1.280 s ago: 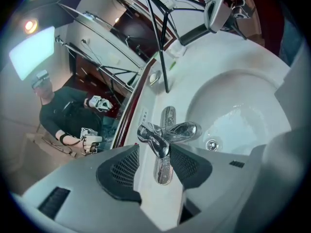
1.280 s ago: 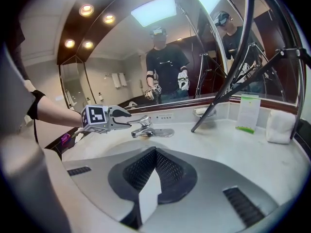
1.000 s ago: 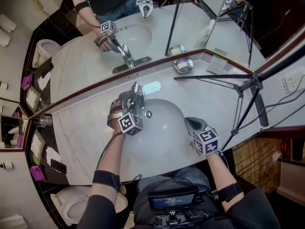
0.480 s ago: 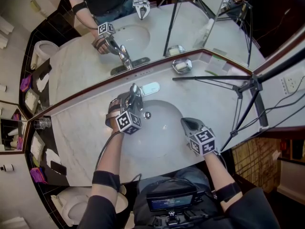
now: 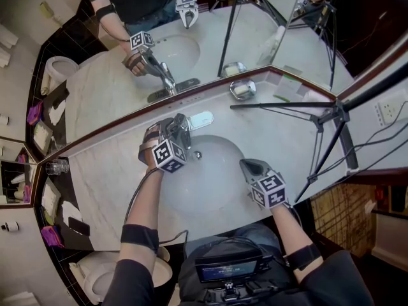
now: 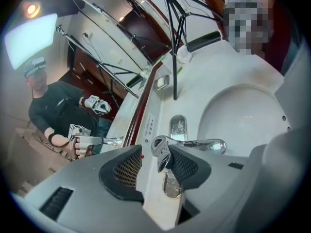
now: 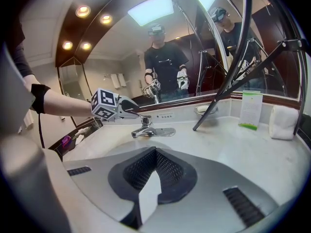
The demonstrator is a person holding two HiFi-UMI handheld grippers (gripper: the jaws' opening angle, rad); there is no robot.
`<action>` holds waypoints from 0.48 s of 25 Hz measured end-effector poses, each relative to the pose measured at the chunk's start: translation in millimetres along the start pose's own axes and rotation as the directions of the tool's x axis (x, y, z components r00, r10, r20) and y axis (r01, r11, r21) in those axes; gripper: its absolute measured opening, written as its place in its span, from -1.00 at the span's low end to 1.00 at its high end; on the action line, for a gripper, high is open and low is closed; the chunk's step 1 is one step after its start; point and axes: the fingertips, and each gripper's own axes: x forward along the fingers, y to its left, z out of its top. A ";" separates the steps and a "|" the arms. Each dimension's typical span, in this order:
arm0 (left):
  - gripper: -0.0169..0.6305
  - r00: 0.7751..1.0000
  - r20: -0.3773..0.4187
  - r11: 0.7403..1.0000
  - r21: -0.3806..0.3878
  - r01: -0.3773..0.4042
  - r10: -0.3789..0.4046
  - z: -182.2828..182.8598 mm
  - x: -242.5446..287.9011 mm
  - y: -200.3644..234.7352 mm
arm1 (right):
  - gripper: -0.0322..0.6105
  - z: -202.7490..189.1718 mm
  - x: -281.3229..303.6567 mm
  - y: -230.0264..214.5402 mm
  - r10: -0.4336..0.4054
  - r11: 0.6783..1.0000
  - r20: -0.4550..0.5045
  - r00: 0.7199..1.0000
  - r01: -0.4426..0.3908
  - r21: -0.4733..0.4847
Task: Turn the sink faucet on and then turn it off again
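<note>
Now mid-closure: left fingers [image 6: 127, 171] astride faucet [image 6: 206, 144]

No legible text; the print on the green-edged card [image 7: 251, 109] is too small.

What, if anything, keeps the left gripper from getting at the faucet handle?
Seemingly nothing, so yes: the left gripper has open jaws, which have just been closing, straddling the faucet handle, with no obstacle between.
</note>
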 end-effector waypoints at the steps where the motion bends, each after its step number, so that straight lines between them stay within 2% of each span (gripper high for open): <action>1: -0.40 1.000 -0.001 1.000 -0.005 0.004 -0.004 -0.3 0.5 -0.2 | -0.84 -0.4 0.1 0.2 0.002 1.000 0.000 1.000 -0.002 -0.001; 7: -0.39 0.999 0.000 0.999 -0.015 0.049 -0.049 4.2 5.2 4.8 | -0.84 -1.6 -0.6 -1.8 0.000 1.000 -0.001 1.000 0.000 -0.001; 12: -0.40 0.999 -0.005 0.998 -0.030 0.050 -0.050 1.5 4.6 3.9 | -0.84 -4.7 -3.6 -0.1 -0.001 1.000 -0.001 1.000 0.001 0.004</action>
